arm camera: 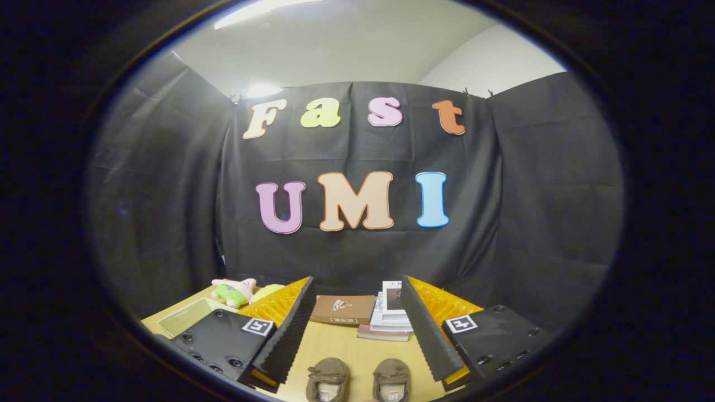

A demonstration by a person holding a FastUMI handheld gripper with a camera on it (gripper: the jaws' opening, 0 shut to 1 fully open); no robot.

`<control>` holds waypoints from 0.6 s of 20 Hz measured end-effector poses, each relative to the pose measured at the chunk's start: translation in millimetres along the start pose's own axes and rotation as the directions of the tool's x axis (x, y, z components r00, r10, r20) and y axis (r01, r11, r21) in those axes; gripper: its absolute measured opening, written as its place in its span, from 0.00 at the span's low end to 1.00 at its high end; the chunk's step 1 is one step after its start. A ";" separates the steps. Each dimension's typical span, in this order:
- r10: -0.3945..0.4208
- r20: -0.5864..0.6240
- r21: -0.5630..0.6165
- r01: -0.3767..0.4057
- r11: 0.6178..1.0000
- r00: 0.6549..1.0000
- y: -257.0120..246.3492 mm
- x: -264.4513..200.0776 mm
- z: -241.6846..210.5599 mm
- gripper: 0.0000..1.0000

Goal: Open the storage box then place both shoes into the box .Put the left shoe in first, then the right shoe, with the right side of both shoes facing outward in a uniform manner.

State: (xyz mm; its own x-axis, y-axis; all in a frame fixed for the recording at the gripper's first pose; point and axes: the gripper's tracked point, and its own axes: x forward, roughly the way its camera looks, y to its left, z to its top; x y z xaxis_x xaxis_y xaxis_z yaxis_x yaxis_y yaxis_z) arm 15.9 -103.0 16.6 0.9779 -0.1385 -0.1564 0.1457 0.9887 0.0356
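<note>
Two shoes [358, 381] on table [341, 346] between open gripper [357, 312] fingers.

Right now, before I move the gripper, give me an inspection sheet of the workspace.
Surface: wooden table, bare between the fingers.
Job's things: two brown shoes side by side, low between the fingers; clear box beyond the left finger, lid state unclear.
Clutter: brown book, paper stack, plush toy at the far edge.
Gripper: gripper open, fingers spread, holding nothing.
Cables: nothing seen.
Surroundings: black cloth wall, ceiling light.
</note>
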 end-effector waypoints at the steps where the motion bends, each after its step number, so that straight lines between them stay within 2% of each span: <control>1: -0.002 0.000 -0.001 0.002 1.000 1.000 -0.9 1.1 0.2 0.95; 12: -0.006 -0.004 -0.028 0.006 1.000 1.000 -2.1 1.1 1.2 0.95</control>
State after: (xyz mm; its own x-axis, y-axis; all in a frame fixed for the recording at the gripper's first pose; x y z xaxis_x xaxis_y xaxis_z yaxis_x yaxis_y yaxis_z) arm 16.9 -105.3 17.6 0.9764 -0.1447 -0.1606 0.1477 0.9890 0.0069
